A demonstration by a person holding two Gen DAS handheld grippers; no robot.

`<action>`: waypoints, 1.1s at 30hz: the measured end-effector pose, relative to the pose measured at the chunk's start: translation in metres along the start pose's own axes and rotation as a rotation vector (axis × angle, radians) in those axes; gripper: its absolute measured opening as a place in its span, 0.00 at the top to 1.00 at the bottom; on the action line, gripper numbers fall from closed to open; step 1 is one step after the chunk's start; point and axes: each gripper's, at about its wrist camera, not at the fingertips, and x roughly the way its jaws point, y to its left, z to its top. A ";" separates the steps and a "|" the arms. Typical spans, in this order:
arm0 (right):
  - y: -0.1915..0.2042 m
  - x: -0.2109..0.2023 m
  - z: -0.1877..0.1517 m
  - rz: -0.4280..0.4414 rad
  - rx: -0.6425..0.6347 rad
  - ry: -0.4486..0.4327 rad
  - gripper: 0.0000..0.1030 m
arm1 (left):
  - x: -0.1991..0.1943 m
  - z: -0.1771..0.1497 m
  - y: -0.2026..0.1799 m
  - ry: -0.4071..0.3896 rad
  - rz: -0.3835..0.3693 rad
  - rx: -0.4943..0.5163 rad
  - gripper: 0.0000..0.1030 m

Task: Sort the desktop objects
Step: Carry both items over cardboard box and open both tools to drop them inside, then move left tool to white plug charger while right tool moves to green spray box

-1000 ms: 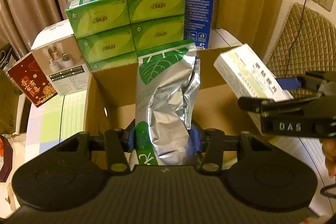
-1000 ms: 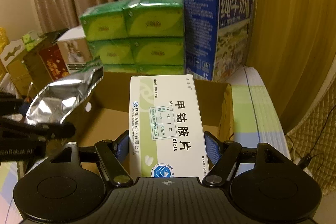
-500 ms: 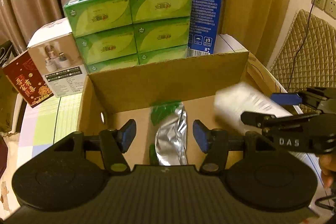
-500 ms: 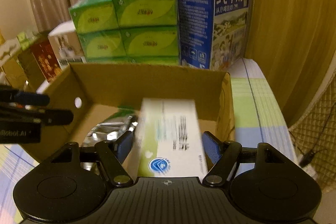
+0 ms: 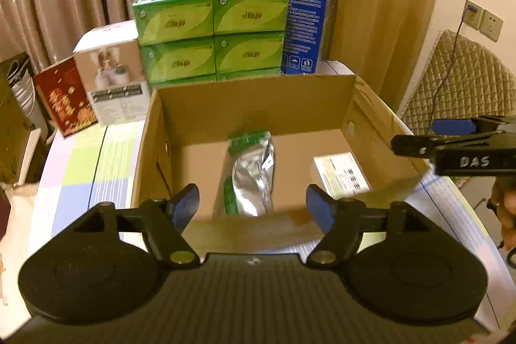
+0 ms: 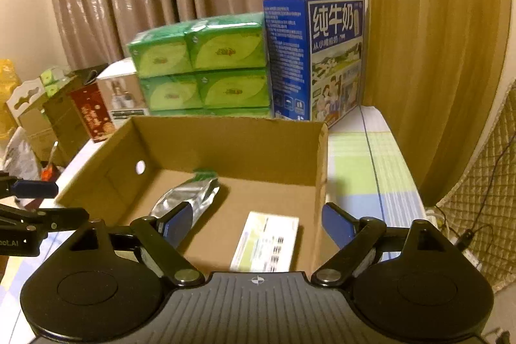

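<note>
Left gripper, right gripper: fingers wide, empty, above cardboard box. Inside: foil pouch, medicine box. Behind: "纯牛奶" milk carton.

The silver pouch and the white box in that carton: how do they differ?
The silver pouch is crinkled, shiny foil with green ends; the white box is rigid, flat-sided printed card. The pouch lies mid-floor, the box nearer the right wall. Both lie flat, apart, inside the cardboard carton.
</note>
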 end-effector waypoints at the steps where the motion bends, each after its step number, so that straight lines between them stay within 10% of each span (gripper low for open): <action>1: 0.001 -0.008 -0.004 0.004 -0.001 0.000 0.16 | -0.007 -0.008 0.000 0.000 -0.003 -0.009 0.32; 21: 0.014 -0.136 -0.115 -0.001 -0.128 0.032 0.09 | -0.084 -0.134 -0.041 0.020 -0.078 0.014 0.08; 33: 0.013 -0.108 -0.142 0.101 -0.321 0.115 0.09 | -0.076 -0.163 -0.056 0.059 -0.127 0.100 0.07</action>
